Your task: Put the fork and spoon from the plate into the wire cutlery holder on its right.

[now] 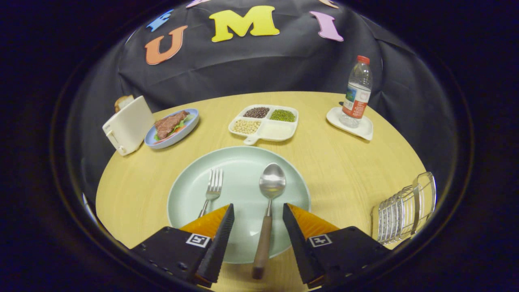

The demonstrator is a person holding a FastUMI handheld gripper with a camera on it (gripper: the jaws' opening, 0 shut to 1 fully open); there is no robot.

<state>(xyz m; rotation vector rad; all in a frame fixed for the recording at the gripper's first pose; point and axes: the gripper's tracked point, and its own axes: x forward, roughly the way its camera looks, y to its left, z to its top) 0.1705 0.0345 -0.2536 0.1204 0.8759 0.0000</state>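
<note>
Spoon (267, 211) lies on the plate (194, 190), handle running back over the plate's near rim, lengthwise between the gripper (258, 211) fingers, which stand apart and empty; fork (211, 190) just left, wire cutlery holder (403, 211) at the table's right edge

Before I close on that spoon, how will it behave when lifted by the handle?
The spoon looks rigid, so no flop. Its metal bowl probably outweighs the wooden handle, so it may tip bowl-down. The rounded handle could twist or slip. The gripper is open, jaws either side of the handle, not touching, above the plate.
</note>
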